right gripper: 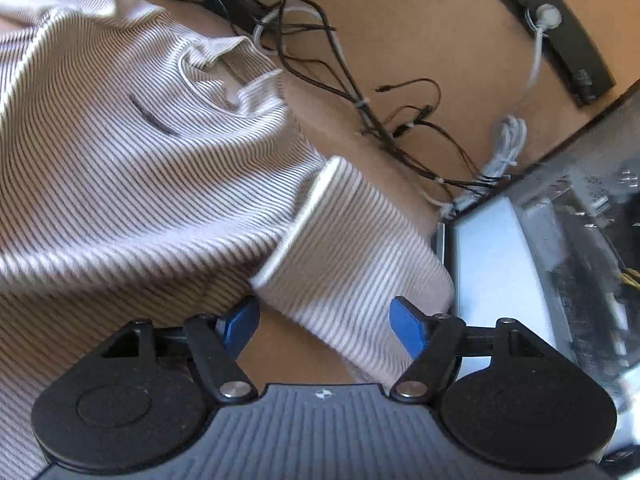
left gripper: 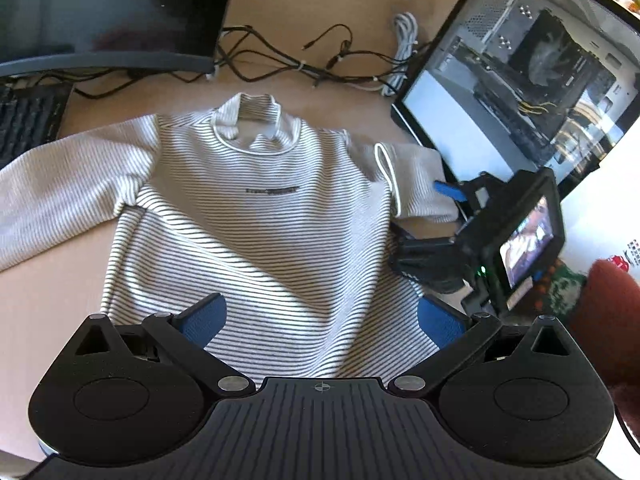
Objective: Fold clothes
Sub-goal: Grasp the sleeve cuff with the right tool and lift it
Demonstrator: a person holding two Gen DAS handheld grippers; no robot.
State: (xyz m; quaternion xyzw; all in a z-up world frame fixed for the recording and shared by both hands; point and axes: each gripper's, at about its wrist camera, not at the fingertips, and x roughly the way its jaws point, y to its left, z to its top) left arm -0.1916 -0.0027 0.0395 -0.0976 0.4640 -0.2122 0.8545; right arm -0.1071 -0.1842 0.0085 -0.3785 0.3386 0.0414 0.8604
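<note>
Tan desk [left gripper: 48,280] bears striped sweater [left gripper: 256,220]; both grippers' jaws gape.

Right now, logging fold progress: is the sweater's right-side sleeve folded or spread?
Folded: the sleeve doubles back, its cuff lying at the shoulder.

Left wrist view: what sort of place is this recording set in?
Probably a home or office computer desk: a monitor, an open PC case and tangled cables surround the striped sweater.
</note>
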